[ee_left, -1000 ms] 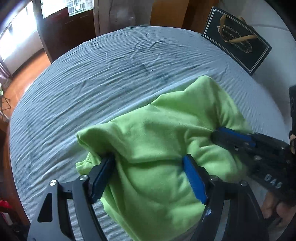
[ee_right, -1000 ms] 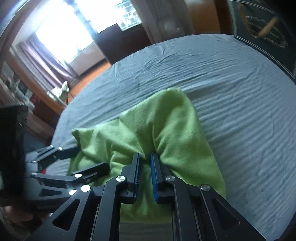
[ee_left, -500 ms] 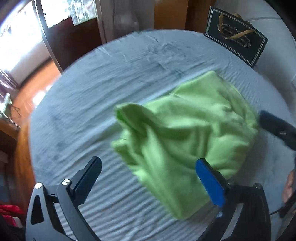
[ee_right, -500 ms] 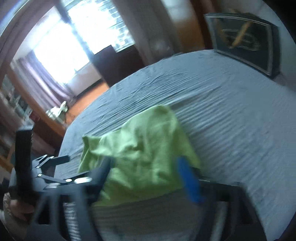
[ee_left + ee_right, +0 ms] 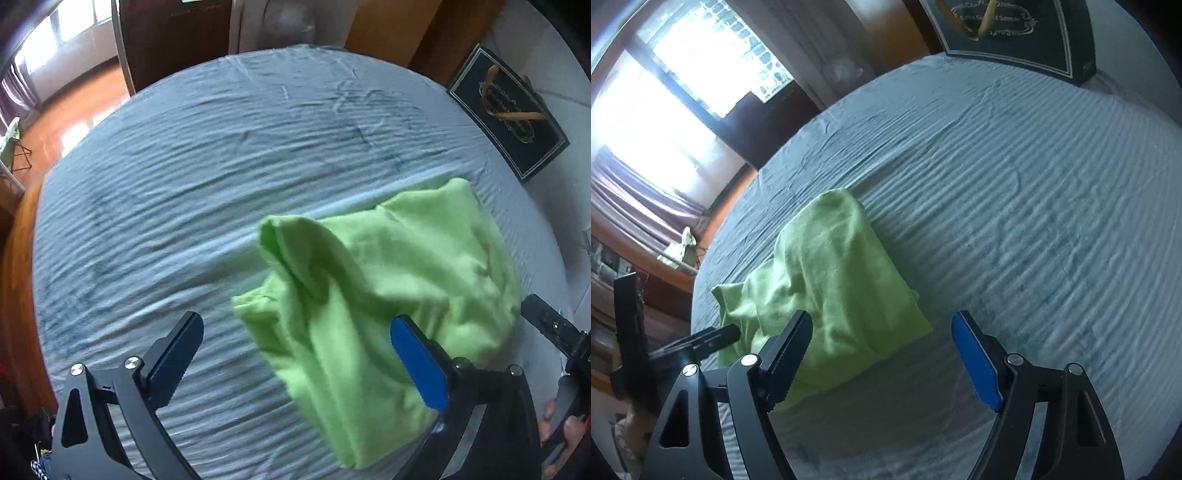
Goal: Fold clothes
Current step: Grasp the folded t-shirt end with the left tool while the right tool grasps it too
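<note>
A lime-green garment [image 5: 388,295] lies in a loose, rumpled heap on the blue-grey striped bed sheet [image 5: 221,166]. In the right wrist view the same garment [image 5: 831,280] sits left of centre. My left gripper [image 5: 295,354] hovers open above the garment's near edge, nothing between its fingers. My right gripper [image 5: 882,354] is also open, raised just behind the garment's near right corner and holding nothing. Each gripper shows at the edge of the other's view.
A dark gift bag [image 5: 509,114] with tan handles stands at the bed's far right corner. A wooden floor [image 5: 74,107] and dark cabinet lie beyond the bed's left side, by a bright window [image 5: 683,74]. A hand [image 5: 557,432] holds the right gripper.
Both grippers have let go of the green garment and pulled back and up. The right gripper went from shut on the cloth to open. The garment dropped into a heap.
</note>
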